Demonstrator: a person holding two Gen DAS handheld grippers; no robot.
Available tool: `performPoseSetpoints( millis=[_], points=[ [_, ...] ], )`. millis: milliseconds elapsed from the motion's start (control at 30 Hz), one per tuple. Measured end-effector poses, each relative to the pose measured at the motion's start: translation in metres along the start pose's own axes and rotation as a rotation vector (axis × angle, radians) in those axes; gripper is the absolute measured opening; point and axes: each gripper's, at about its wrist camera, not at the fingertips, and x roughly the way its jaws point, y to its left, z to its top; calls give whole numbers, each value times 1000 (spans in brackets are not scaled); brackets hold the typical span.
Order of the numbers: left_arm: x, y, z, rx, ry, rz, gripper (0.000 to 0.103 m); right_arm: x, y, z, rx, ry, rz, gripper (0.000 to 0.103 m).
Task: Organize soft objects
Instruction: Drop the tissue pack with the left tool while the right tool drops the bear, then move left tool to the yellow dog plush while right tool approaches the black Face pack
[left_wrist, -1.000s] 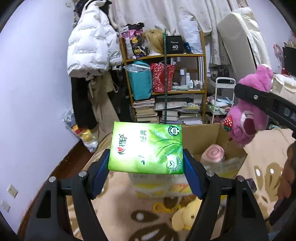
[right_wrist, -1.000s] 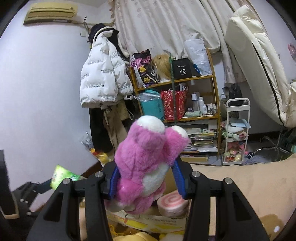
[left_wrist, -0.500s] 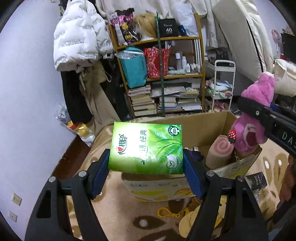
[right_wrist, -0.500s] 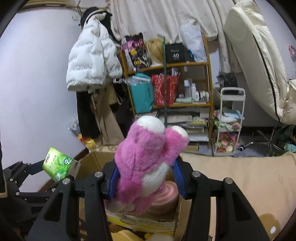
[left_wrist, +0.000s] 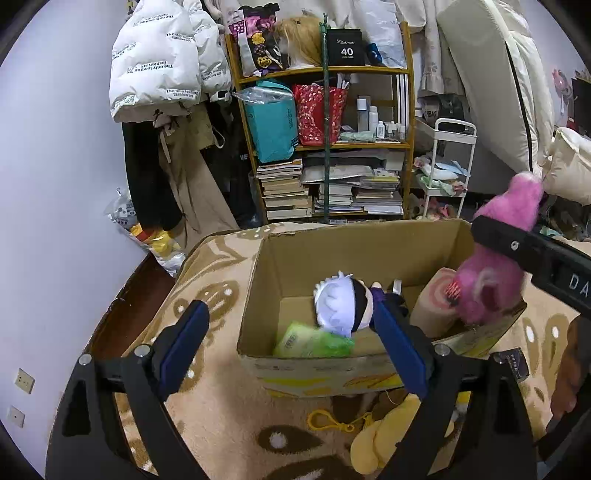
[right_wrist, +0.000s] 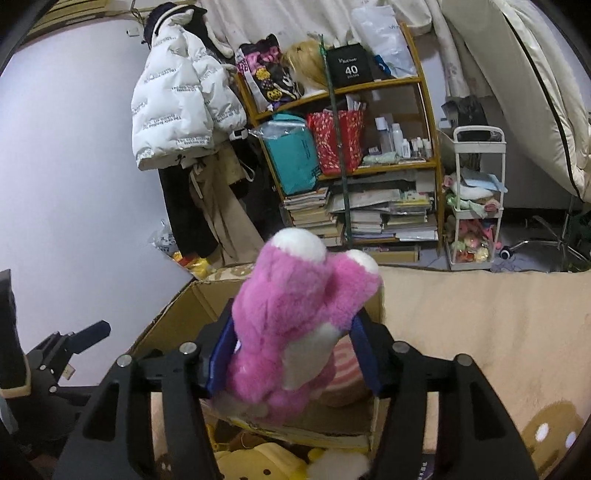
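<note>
My left gripper (left_wrist: 286, 310) hangs over the near left part of the cardboard box (left_wrist: 362, 251), its jaws opening with nothing between them. The green tissue pack (left_wrist: 314, 343) lies inside the box by the near wall, beside a white-haired doll (left_wrist: 340, 302) and a pink swirl roll (left_wrist: 432, 306). My right gripper (right_wrist: 295, 321) holds the pink plush toy (right_wrist: 295, 306) upright over the box's right end. Its jaws are opening while the pads still touch the toy's sides. The toy (left_wrist: 491, 280) looks blurred in the left wrist view.
The box stands on a beige patterned carpet (left_wrist: 221, 406). A yellow plush (left_wrist: 380, 439) and a yellow clip (left_wrist: 332, 421) lie on the carpet in front of the box. A cluttered bookshelf (left_wrist: 325, 147), a white trolley (left_wrist: 447, 162) and hanging coats (left_wrist: 162, 74) stand behind.
The left jaws spread and the green tissue pack dropped from them into the box. Both grippers came down closer to the box. The right jaws widened slightly around the pink toy.
</note>
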Motion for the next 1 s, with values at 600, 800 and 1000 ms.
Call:
performPoseSetpoints(
  millis=[600,800,1000],
  points=[
    [-48,9,1,-20,-16,2,99,-47,3,2,-27,1,-131,99],
    [-62,3,-9,-16,25,-13,98,-70,-6,-1,4,12,-180,100],
    [-66,5,-22,-61,98,-54,98,-83,-14,-10,36,59,-229,100]
  ],
)
